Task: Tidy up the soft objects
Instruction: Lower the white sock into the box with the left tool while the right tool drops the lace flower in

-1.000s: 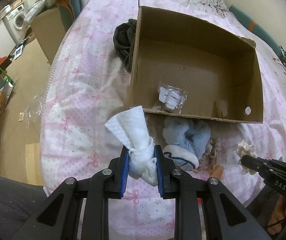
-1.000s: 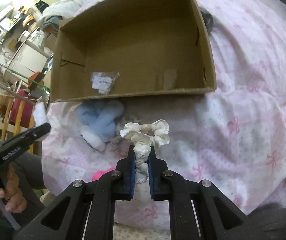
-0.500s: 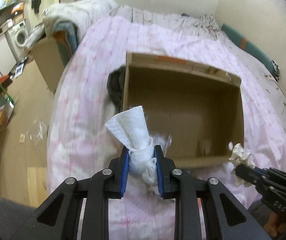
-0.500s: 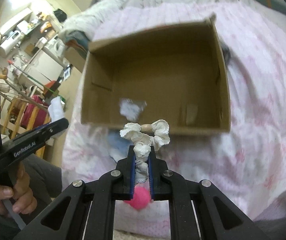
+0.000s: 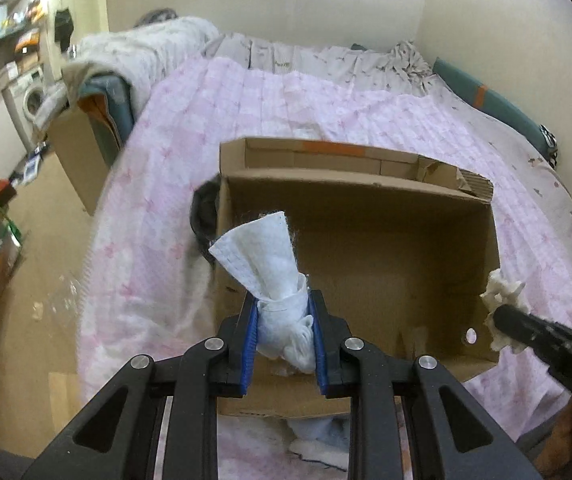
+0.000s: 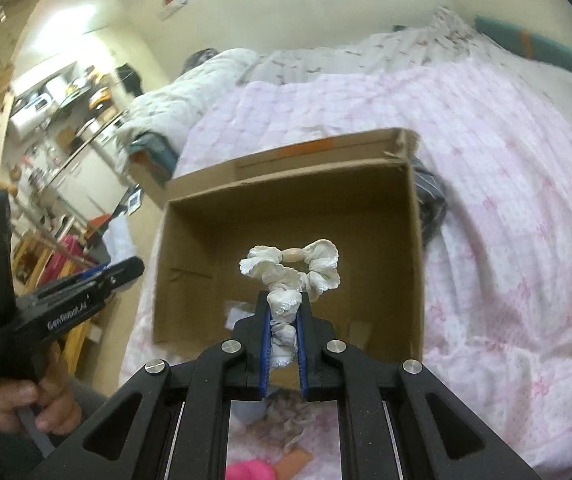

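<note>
Left hand-held gripper [image 5: 283,330]: jaws nearly closed, pads clamped on a white cloth [image 5: 269,264], which fans out past the fingertips over the near-left corner of the cardboard box [image 5: 366,184].
Right hand-held gripper [image 6: 283,334]: jaws almost closed, pinching a cream ruffled scrunchie [image 6: 292,270]; its loop sticks out beyond the tips, in front of the box's open inside.
Cardboard box: open-topped, on the pink bedspread [image 5: 286,104].
Below the grippers: a light blue soft item [image 5: 318,432] on the bedspread, beside the box's near wall.
Left of the box: a dark garment [image 5: 203,210] against its wall.
</note>
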`<action>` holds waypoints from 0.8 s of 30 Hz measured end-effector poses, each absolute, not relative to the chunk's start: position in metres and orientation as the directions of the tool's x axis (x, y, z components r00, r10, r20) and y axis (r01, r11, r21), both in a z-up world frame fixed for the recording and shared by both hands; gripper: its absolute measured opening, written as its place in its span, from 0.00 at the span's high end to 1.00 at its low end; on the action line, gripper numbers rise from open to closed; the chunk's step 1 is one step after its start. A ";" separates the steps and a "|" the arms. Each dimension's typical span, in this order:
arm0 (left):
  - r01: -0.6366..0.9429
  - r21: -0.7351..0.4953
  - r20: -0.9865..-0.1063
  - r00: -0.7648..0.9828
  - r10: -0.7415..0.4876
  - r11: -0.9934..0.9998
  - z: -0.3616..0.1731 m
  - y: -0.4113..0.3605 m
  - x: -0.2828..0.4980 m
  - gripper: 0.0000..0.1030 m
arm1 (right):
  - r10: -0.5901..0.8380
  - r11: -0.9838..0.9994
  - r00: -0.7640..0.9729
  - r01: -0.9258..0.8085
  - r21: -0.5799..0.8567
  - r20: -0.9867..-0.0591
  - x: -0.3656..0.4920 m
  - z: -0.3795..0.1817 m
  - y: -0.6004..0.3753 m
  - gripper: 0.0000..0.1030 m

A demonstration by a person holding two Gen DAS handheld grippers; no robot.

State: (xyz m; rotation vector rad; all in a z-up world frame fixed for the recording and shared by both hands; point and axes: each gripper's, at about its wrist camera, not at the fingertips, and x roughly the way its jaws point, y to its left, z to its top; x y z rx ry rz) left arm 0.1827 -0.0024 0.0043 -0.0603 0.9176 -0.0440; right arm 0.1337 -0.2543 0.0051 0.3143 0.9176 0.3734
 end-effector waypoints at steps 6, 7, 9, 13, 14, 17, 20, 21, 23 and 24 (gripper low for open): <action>0.029 -0.059 -0.812 0.580 -0.065 0.998 -0.014 -0.007 0.191 0.79 | 0.420 0.903 0.535 -0.163 0.398 -0.733 0.141 -0.009 -0.250 0.88; 0.028 -0.061 -0.820 0.568 -0.066 0.998 -0.020 -0.007 0.191 0.79 | 0.413 0.906 0.534 -0.158 0.394 -0.738 0.141 -0.012 -0.250 0.88; 0.032 -0.078 -0.830 0.552 -0.083 0.996 -0.030 -0.006 0.191 0.79 | 0.399 0.912 0.523 -0.141 0.386 -0.753 0.144 -0.019 -0.252 0.88; 0.041 -0.078 -0.831 0.550 -0.088 0.996 -0.037 -0.007 0.192 0.79 | 0.383 0.919 0.500 -0.119 0.376 -0.777 0.149 -0.030 -0.252 0.88; 0.041 -0.082 -0.830 0.550 -0.091 0.996 -0.038 -0.008 0.192 0.79 | 0.381 0.919 0.497 -0.117 0.375 -0.779 0.150 -0.031 -0.252 0.88; 0.040 -0.088 -0.828 0.553 -0.095 0.995 -0.039 -0.008 0.191 0.79 | 0.376 0.923 0.493 -0.122 0.366 -0.784 0.151 -0.033 -0.249 0.88; 0.048 -0.077 -0.824 0.559 -0.090 0.996 -0.038 -0.010 0.190 0.79 | 0.371 0.926 0.488 -0.133 0.353 -0.790 0.150 -0.034 -0.246 0.88; 0.050 -0.074 -0.823 0.561 -0.089 0.996 -0.038 -0.010 0.189 0.79 | 0.371 0.926 0.486 -0.136 0.351 -0.791 0.150 -0.034 -0.245 0.88; 0.050 -0.065 -0.819 0.567 -0.082 0.997 -0.038 -0.011 0.189 0.79 | 0.372 0.926 0.482 -0.135 0.353 -0.793 0.150 -0.035 -0.246 0.88; 0.050 -0.061 -0.817 0.571 -0.079 0.997 -0.038 -0.012 0.189 0.79 | 0.372 0.926 0.480 -0.131 0.354 -0.794 0.150 -0.036 -0.246 0.88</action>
